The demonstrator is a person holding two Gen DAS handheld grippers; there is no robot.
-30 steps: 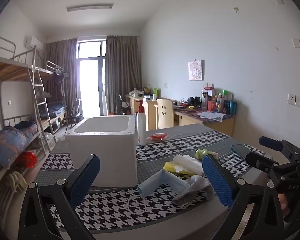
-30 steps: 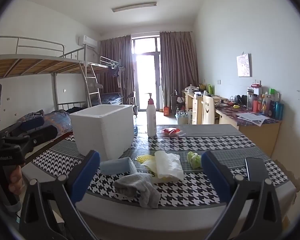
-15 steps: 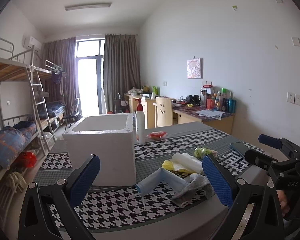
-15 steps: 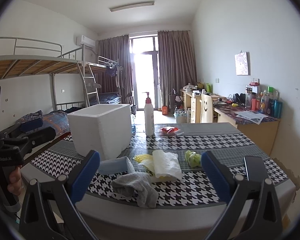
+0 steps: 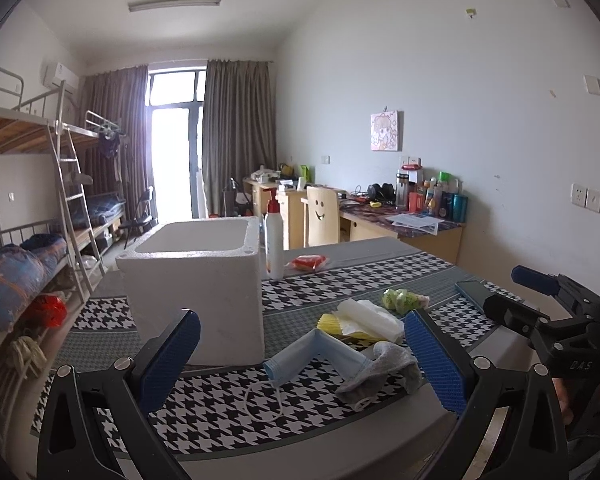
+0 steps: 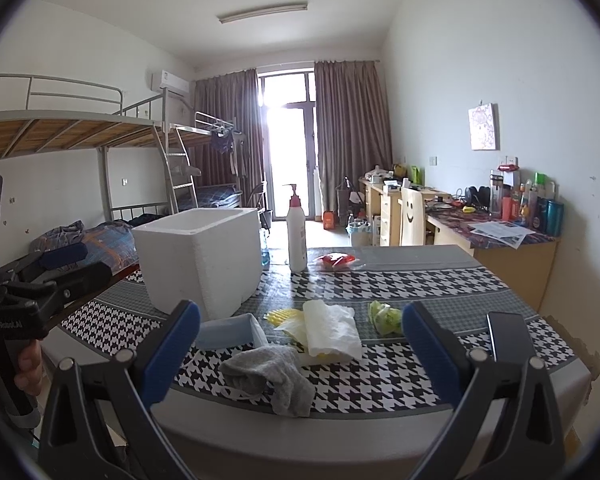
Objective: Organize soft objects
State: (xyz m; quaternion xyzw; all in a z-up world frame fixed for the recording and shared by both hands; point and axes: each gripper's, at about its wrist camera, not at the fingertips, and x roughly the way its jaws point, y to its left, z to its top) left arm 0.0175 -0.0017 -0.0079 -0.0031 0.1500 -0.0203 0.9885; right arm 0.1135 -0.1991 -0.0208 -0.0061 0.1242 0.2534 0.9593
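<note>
A loose heap of soft things lies at the near edge of the table (image 6: 380,464): a grey sock (image 6: 276,372) drooping toward the rim, a blue face mask (image 5: 316,354) folded beside it with its ear loop (image 5: 262,400) trailing on the houndstooth cloth (image 6: 400,284), a white tissue (image 6: 330,328) over a yellow cloth (image 6: 279,315), and a green crumpled wrapper (image 6: 386,314) off to the right. Just behind the mask stands the white foam box (image 6: 204,256), open-topped, which I judge to be where these belong.

I hold both tongs short of the heap, released and wide apart, gripping nothing: the left gripper (image 5: 302,364) faces the mask and sock, the right gripper (image 6: 300,356) frames the sock and tissue. Further back stand a pump bottle (image 6: 296,236) and a red packet (image 6: 336,261); a dark phone (image 6: 508,336) lies flat at the right edge.

What worries me from here: the sock overlaps the mask, so a careless pinch could lift both, or snag the loop and drag the mask off the table. The tissue is thin and may tear or slip from the pads. With two tongs converging on one small heap, they could also collide, and a sweep to the right might nudge the phone over the rim.
</note>
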